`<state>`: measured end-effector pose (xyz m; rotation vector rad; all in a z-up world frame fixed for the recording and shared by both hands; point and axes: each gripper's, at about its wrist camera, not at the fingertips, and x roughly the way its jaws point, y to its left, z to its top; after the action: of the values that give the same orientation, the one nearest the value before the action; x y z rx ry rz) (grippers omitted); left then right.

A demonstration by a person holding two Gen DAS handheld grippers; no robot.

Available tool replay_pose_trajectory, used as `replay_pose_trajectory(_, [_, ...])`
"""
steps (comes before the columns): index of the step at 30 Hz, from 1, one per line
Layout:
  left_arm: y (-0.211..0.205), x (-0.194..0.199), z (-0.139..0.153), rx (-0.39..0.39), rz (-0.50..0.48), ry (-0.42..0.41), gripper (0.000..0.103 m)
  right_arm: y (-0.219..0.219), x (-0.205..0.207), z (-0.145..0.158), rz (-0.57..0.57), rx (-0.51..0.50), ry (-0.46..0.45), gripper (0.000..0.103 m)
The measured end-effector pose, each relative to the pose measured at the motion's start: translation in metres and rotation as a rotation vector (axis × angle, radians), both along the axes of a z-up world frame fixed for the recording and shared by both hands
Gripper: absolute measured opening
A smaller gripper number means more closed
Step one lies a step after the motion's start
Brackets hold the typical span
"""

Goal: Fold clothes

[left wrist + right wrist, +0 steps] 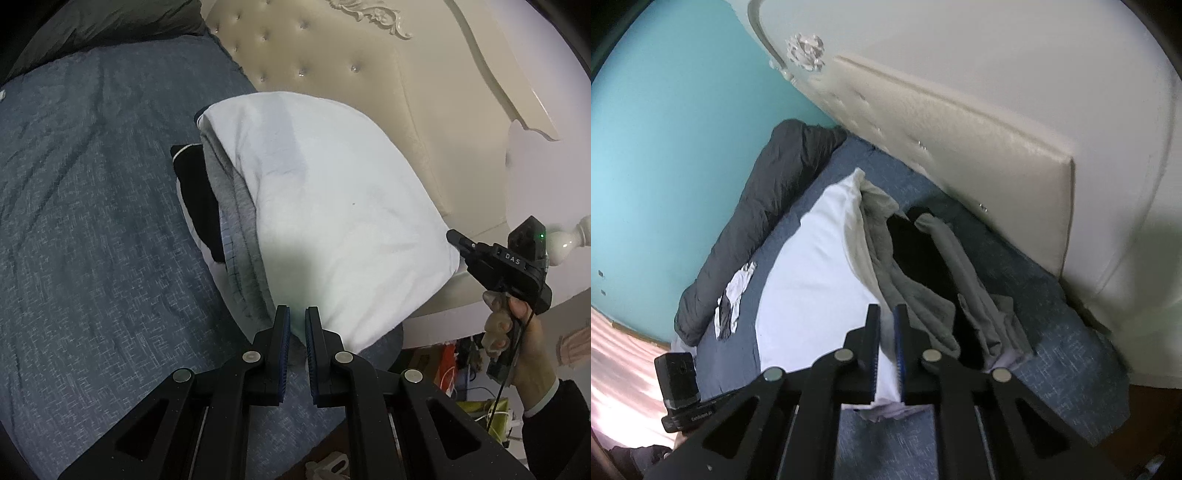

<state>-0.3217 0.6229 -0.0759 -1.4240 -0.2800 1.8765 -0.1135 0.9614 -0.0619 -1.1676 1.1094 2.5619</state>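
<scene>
A white garment (pixel 332 206) lies folded on top of a pile of grey (pixel 240 236) and black clothes (pixel 199 199) on the blue bedspread (pixel 92 221). My left gripper (pixel 297 325) is at its near edge, jaws nearly together with white cloth between the pads. In the right wrist view the same white garment (pixel 812 266) runs away from me, and my right gripper (pixel 886 317) is shut on its near end. Grey clothes (pixel 916 295) and a black piece (pixel 916 251) lie just to its right. The right gripper (pixel 456 238) also shows at the garment's right corner, held by a hand (pixel 517 332).
A cream tufted headboard (pixel 332 74) stands right behind the pile. A dark quilt (pixel 757 206) lies rolled along the turquoise wall (pixel 665 147), with a small white and grey cloth (pixel 733 299) beside it. The bed's edge drops off near cluttered floor (pixel 461 369).
</scene>
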Motion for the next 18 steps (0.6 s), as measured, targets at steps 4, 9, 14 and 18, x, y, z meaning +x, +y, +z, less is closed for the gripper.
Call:
replay_pose_trajectory(4, [-0.001,0.003,0.002,0.004,-0.005,0.003,0.009,0.000,0.007,0.003,-0.042,-0.031,0.003,0.009])
replay_pose_trajectory(9, [-0.001,0.009,0.005,0.003,-0.019,0.012,0.009,-0.001,0.019,-0.001,-0.076,-0.048,-0.004,0.011])
replay_pose_trajectory(14, [0.000,0.011,0.000,-0.008,-0.024,0.007,0.009,0.001,0.032,-0.009,-0.124,-0.015,-0.021,0.011])
replay_pose_trajectory(18, [-0.004,0.015,0.000,-0.010,-0.023,0.009,0.009,0.004,0.042,-0.009,-0.176,0.009,-0.024,0.011])
